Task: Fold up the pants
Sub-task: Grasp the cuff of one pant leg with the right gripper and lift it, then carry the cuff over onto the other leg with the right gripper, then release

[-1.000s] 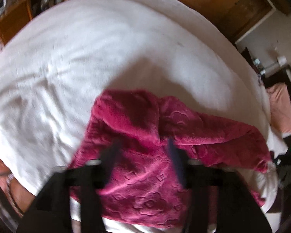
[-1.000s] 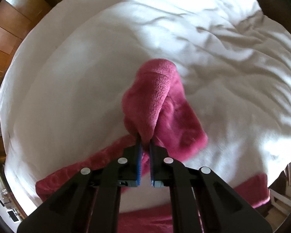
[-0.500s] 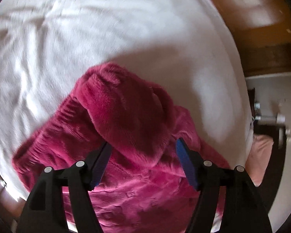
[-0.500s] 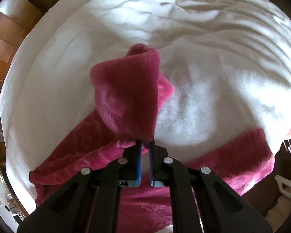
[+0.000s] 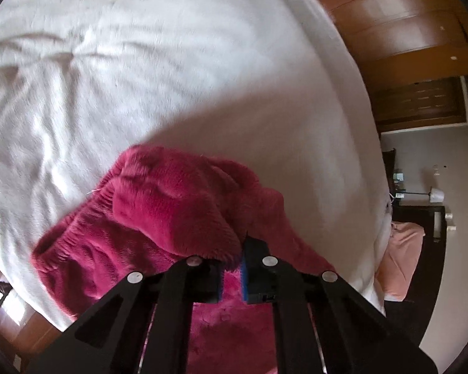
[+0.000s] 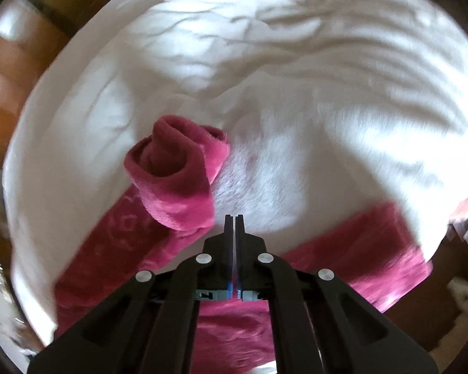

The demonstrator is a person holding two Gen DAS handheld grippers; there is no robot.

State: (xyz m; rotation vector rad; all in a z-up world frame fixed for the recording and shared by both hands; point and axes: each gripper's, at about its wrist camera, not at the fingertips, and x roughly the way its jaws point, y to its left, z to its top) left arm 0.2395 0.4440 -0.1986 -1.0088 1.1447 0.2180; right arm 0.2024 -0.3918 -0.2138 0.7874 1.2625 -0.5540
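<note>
The left gripper (image 5: 232,275) has just clamped the pants (image 5: 171,205) (waistband side), while the right gripper (image 6: 234,227), jaws pressed together and empty, has dropped its cuff, so that fold is laid.

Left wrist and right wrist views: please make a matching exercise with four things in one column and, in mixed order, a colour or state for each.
Things:
A. pants
B. bed cover
C. pillow
D. right gripper

Colour or state:
1. white
2. shut, nothing between its fingertips
3. dark pink
4. peach

Pairs: A-3, B-1, C-4, D-2
</note>
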